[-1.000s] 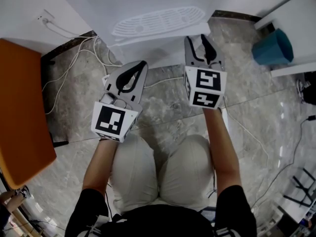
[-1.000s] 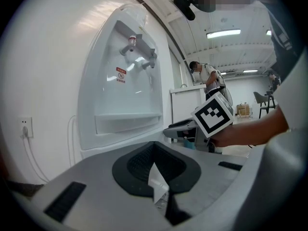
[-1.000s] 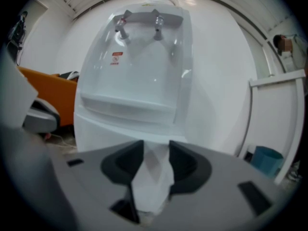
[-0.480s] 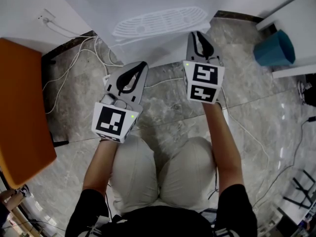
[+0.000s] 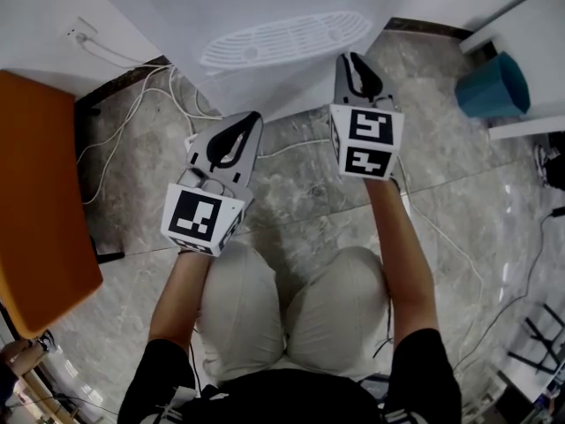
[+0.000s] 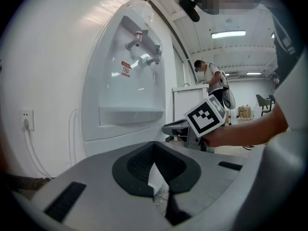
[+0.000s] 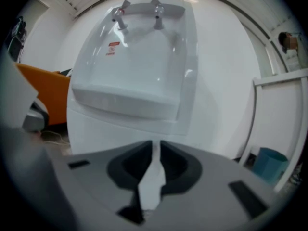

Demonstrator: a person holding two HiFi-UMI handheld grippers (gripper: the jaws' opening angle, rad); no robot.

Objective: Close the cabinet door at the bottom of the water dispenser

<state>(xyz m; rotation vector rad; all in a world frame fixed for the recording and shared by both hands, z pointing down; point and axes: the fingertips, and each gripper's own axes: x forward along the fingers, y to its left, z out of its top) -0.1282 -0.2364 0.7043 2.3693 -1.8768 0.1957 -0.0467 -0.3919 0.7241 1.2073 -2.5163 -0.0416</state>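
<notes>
A: The right tool (image 5: pixel 350 59), what is its state?

B: Its jaws have just been closing. They stand almost together, only a thin slit is between the pads, and through the slit I see only white. I see no object held there.

A: And the left tool (image 5: pixel 254 117)?

B: It is closed too, and it holds nothing. It is lower in the head view and further from the machine than the right one. A cube with square markers sits on each tool.

A: Where is the cabinet door (image 7: pixel 113 133)?

B: It is the plain white panel at the bottom of the water dispenser (image 7: pixel 144 57), under the drip tray (image 5: pixel 282 38). The right tool points straight at it, with the tips very near to the panel. If they touch it, I cannot tell. The panel looks flat against the body, but I cannot say that it is fully shut.

A: What else is around?

B: Two taps (image 7: pixel 122 11) are at the top of the machine. White cables (image 5: pixel 132 104) lie on the grey marble floor (image 5: pixel 291 193) at the left side, beside an orange panel (image 5: pixel 40 193). A teal bin (image 5: pixel 493 85) stands at the right. The person's knees (image 5: pixel 291 307) are below both tools.
</notes>
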